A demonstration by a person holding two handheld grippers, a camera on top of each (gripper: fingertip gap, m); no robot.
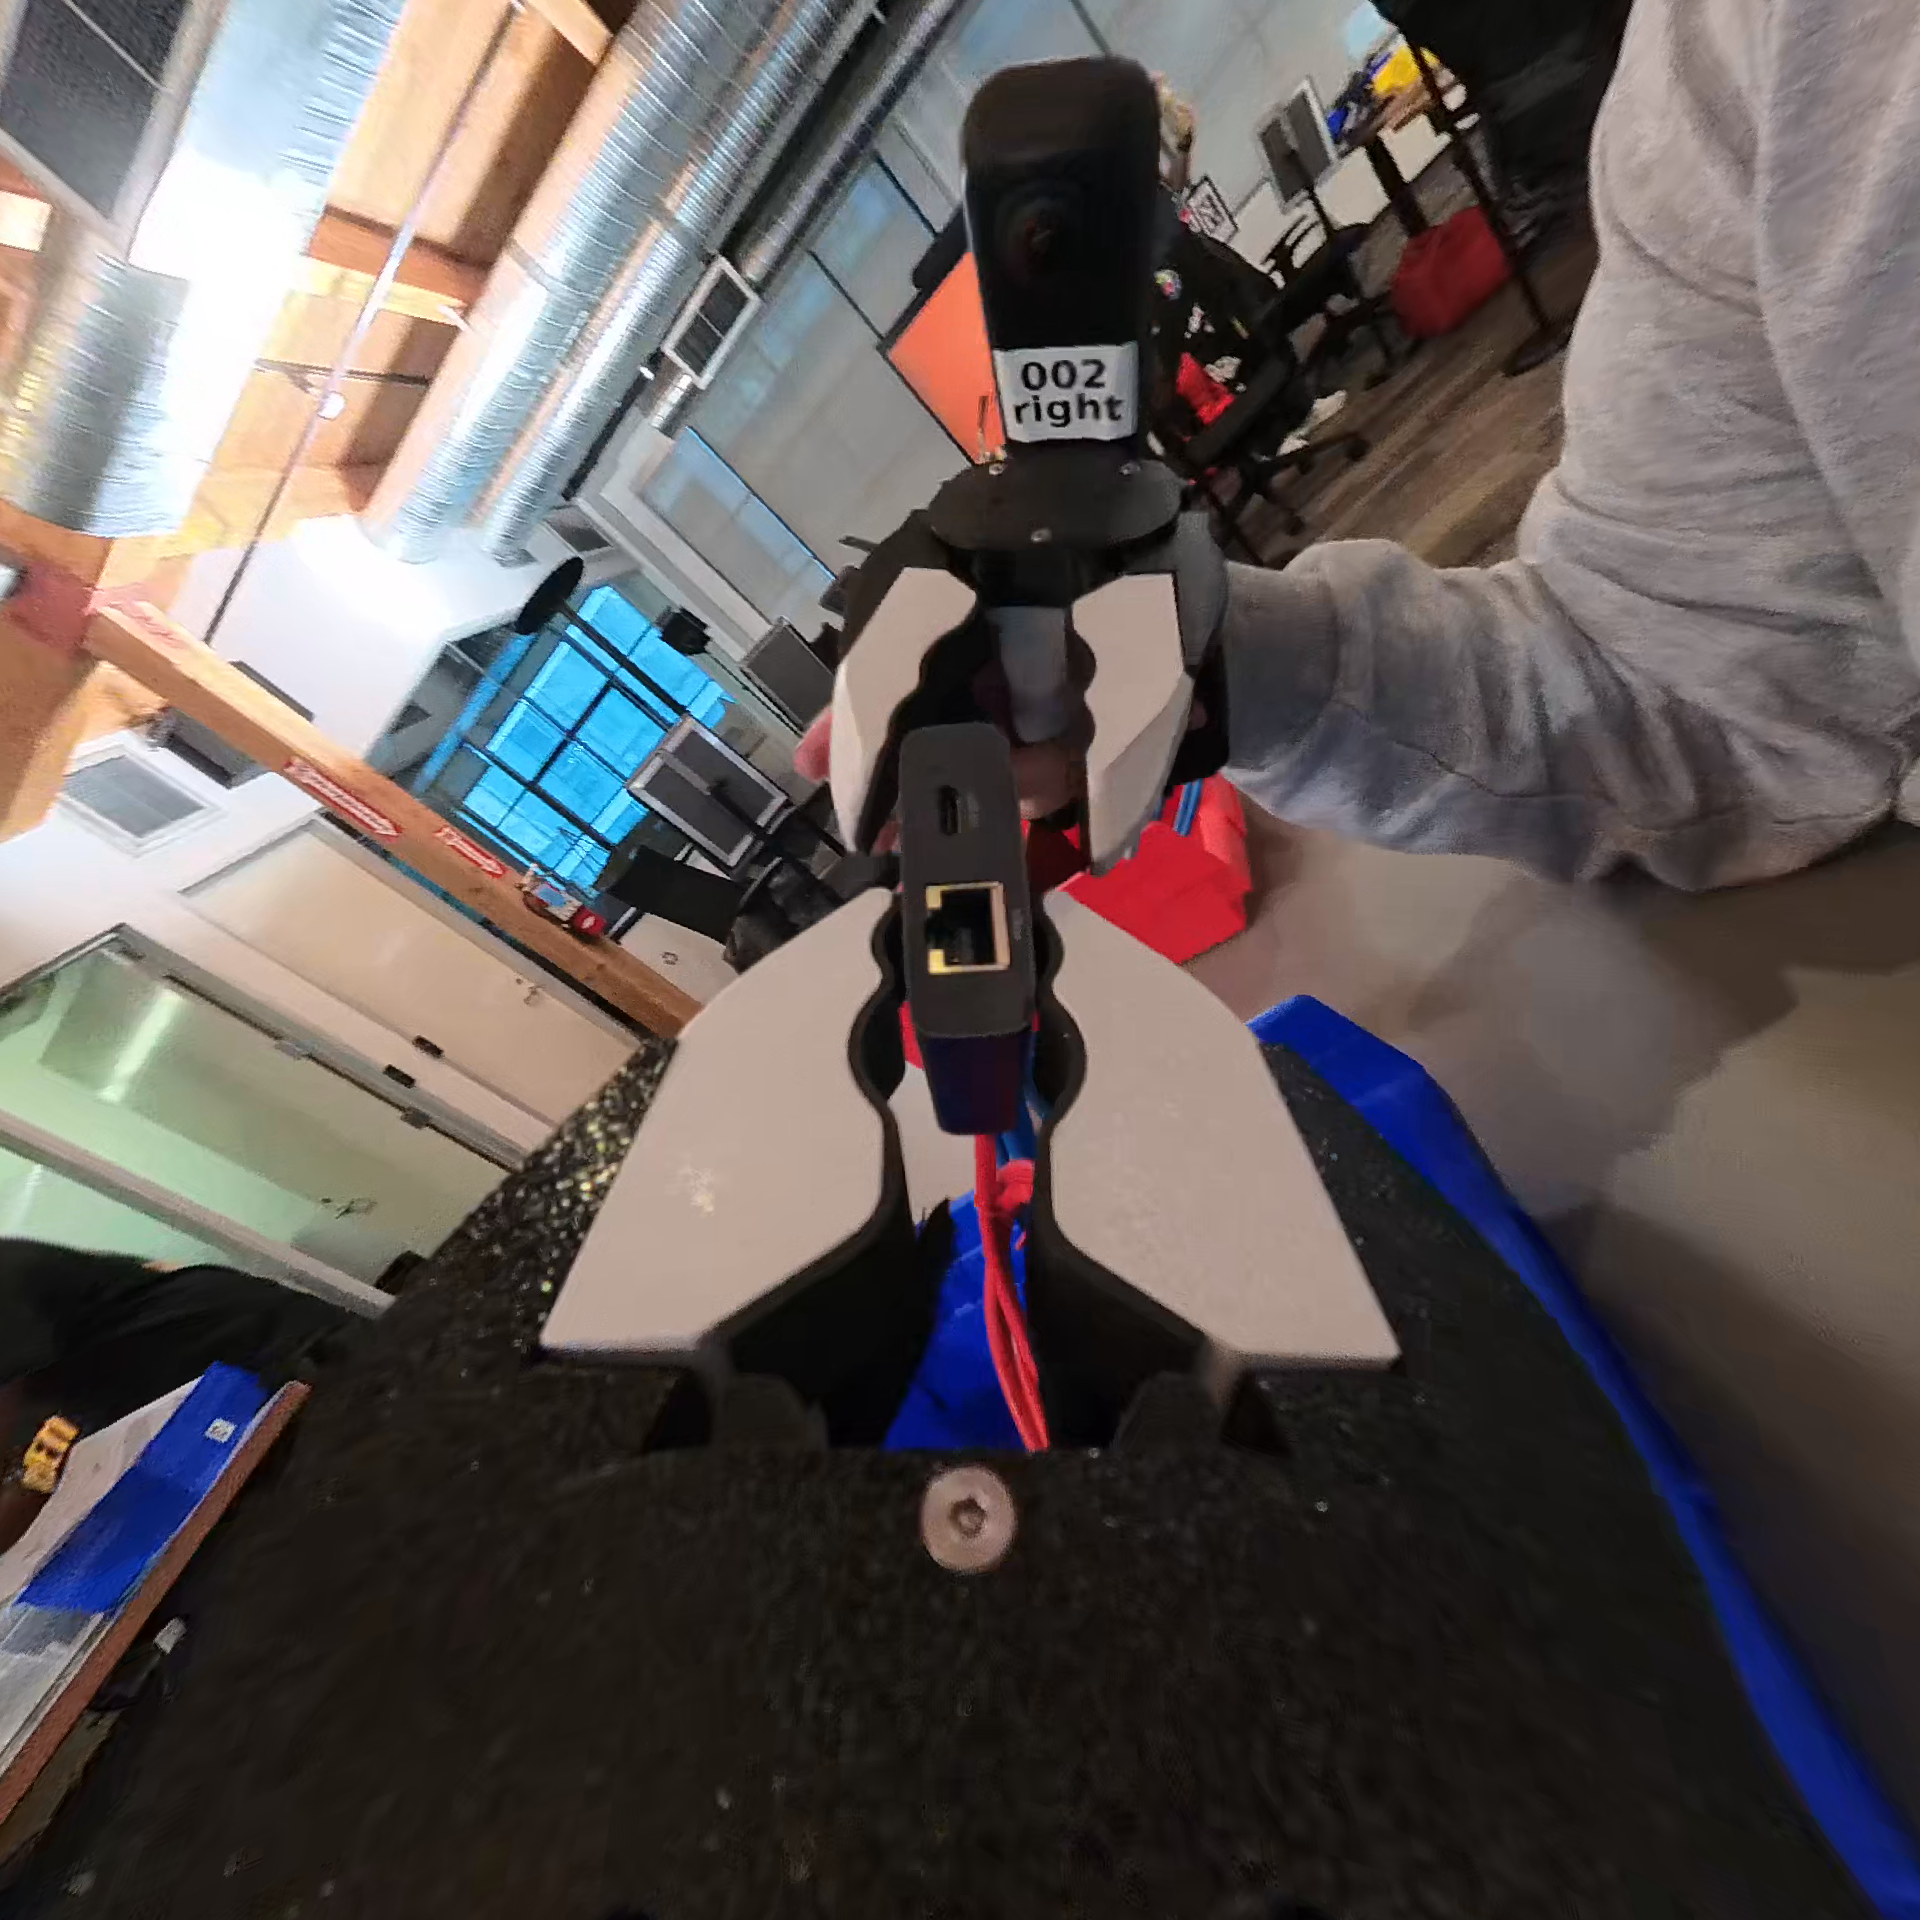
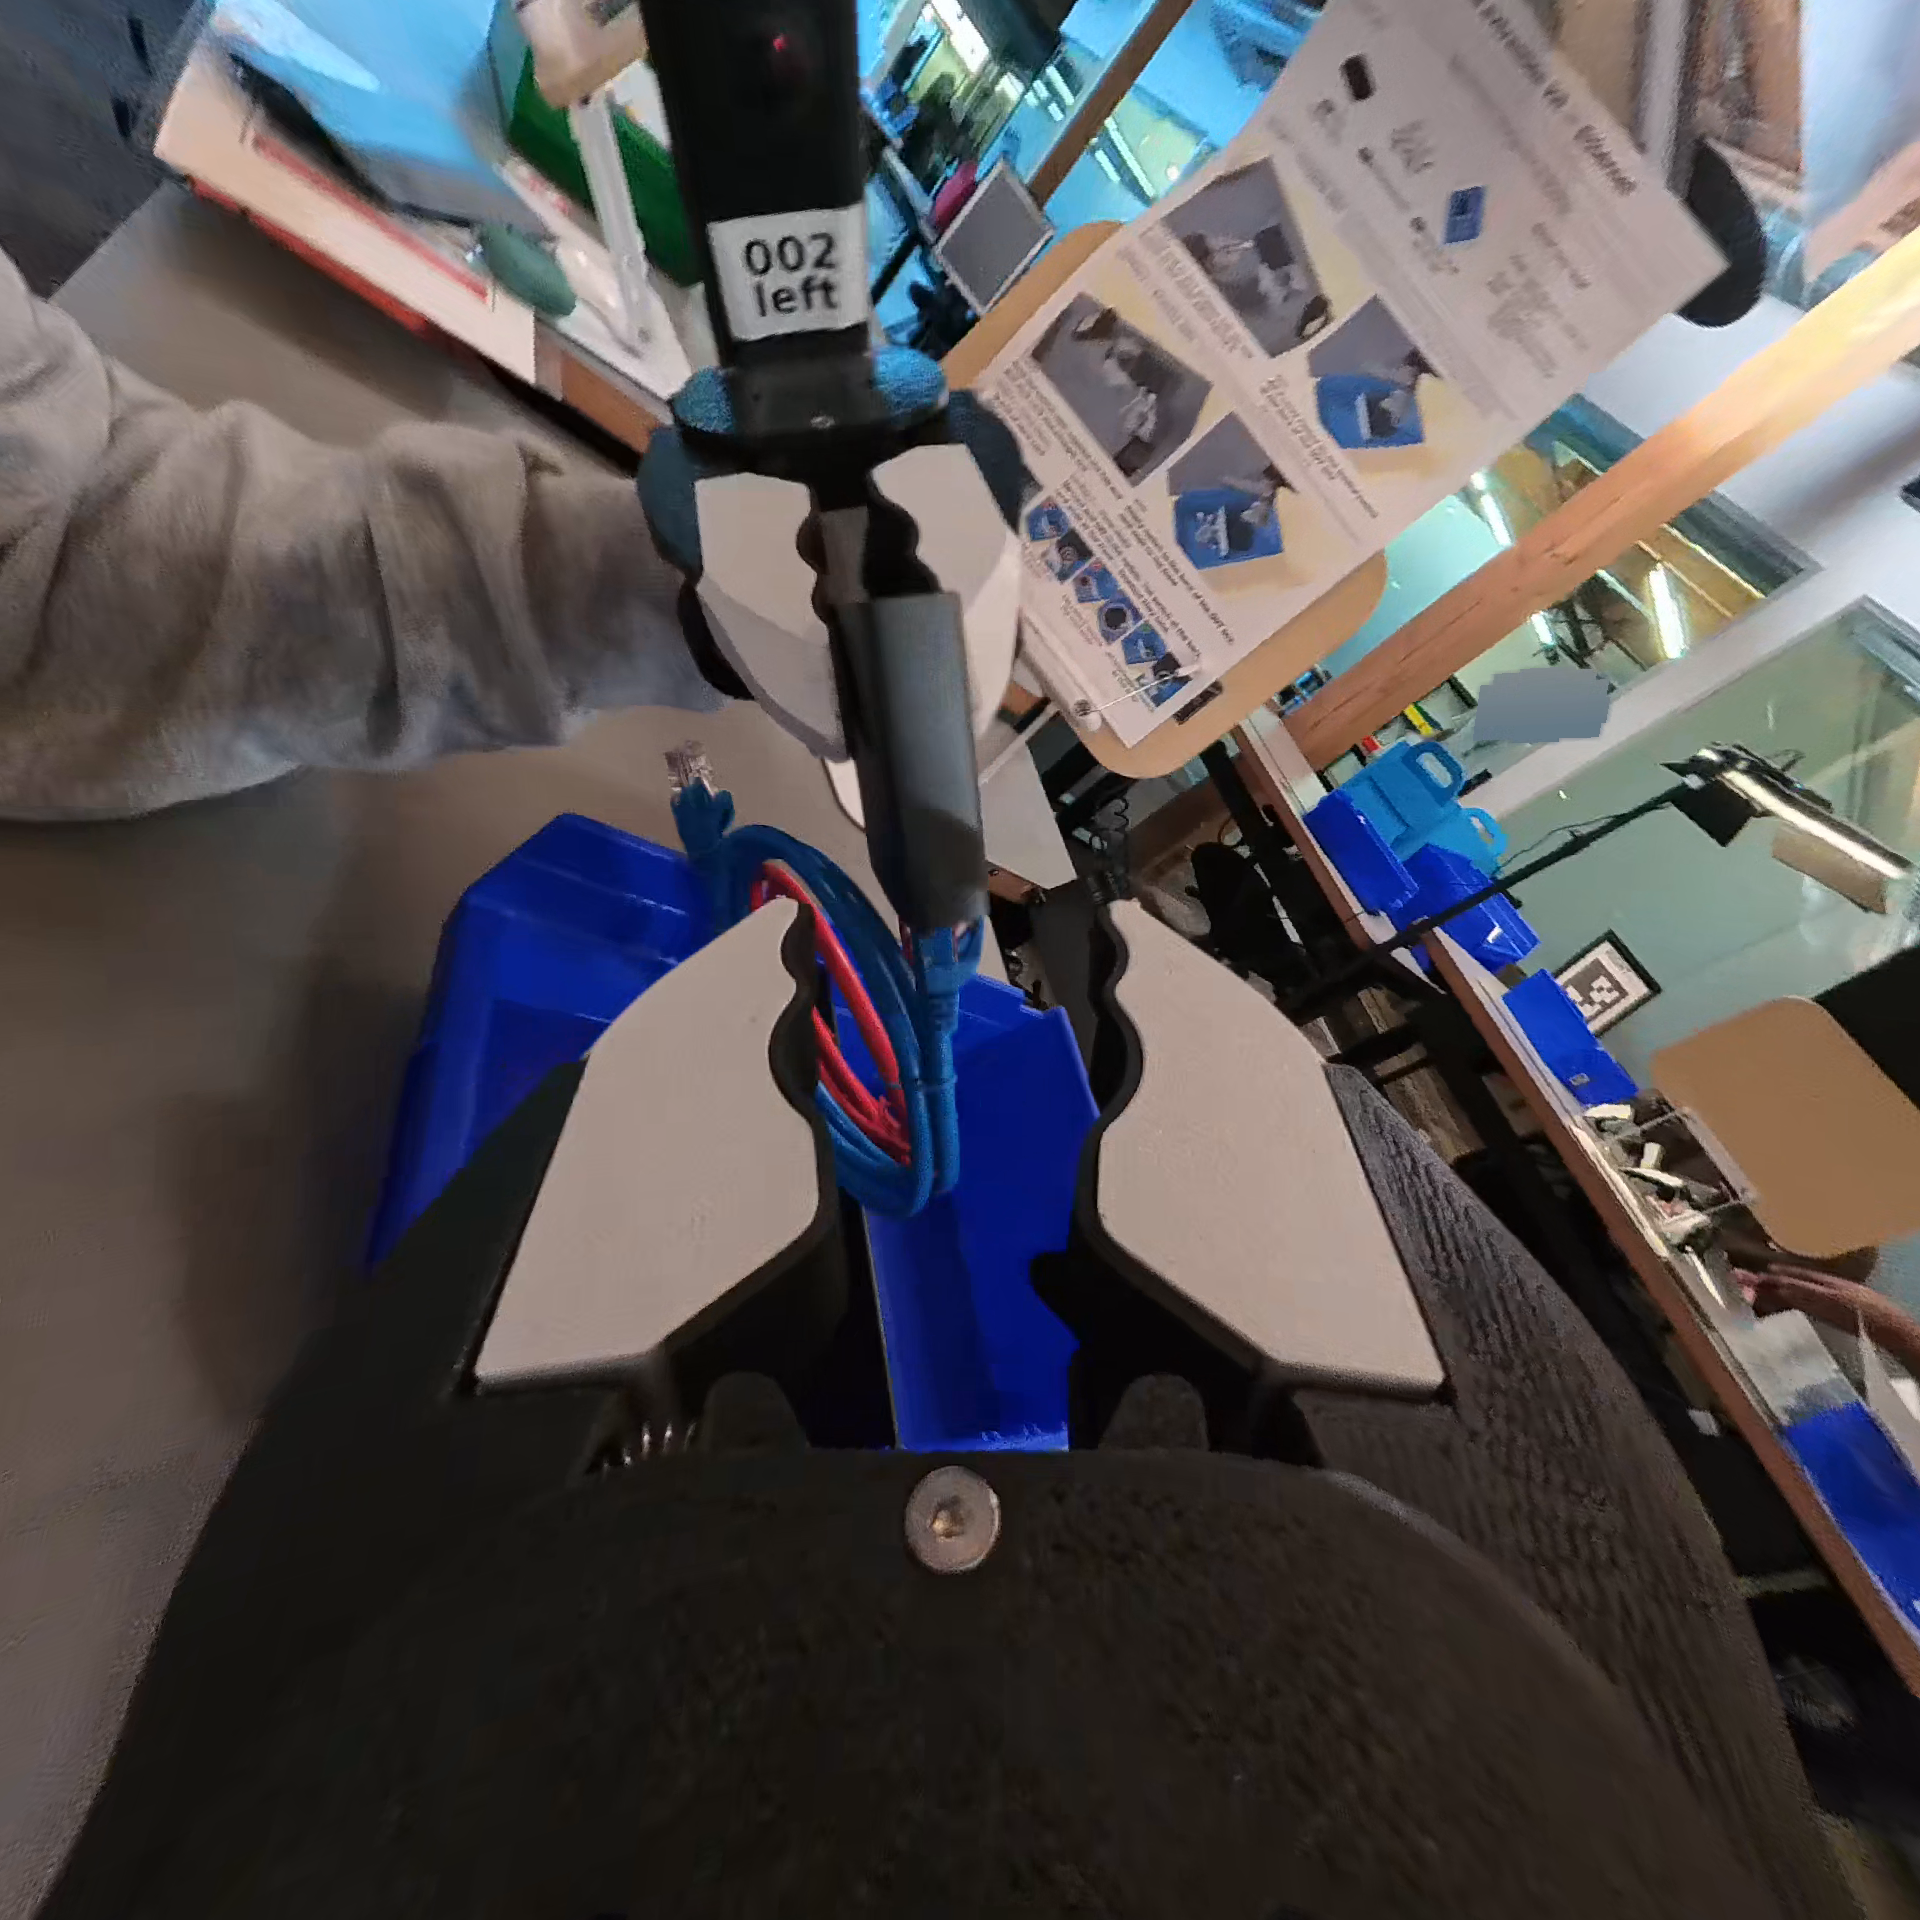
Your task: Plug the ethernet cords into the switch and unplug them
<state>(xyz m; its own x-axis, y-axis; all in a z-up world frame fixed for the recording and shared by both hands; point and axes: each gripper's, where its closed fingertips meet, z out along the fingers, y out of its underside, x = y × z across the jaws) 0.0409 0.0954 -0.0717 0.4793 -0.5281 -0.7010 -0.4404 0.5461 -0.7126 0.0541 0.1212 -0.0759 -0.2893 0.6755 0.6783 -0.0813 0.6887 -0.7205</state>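
My left gripper (image 1: 961, 914) is shut on a black adapter box (image 1: 961, 810) with a network port on its face, held up in the air. A red cable (image 1: 1003, 1299) hangs below it over a blue bin (image 1: 1455, 1143). My right gripper (image 2: 956, 935) is open. It faces the left gripper (image 2: 904, 717), with its fingertips either side of a blue cable plug (image 2: 940, 956) that sits in the adapter's (image 2: 925, 727) lower end. Coiled blue and red cables (image 2: 883, 1091) hang over the blue bin (image 2: 540, 987). A loose blue plug (image 2: 691, 790) sticks up. The right gripper also shows in the left wrist view (image 1: 987, 831).
The bin stands on a grey table (image 2: 156, 1039). A person's grey sleeves (image 1: 1558, 675) hold both grippers. A red bin (image 1: 1164, 883) sits behind. A printed instruction sheet (image 2: 1299, 364) hangs on a board, and more blue bins (image 2: 1423, 831) stand on a bench at right.
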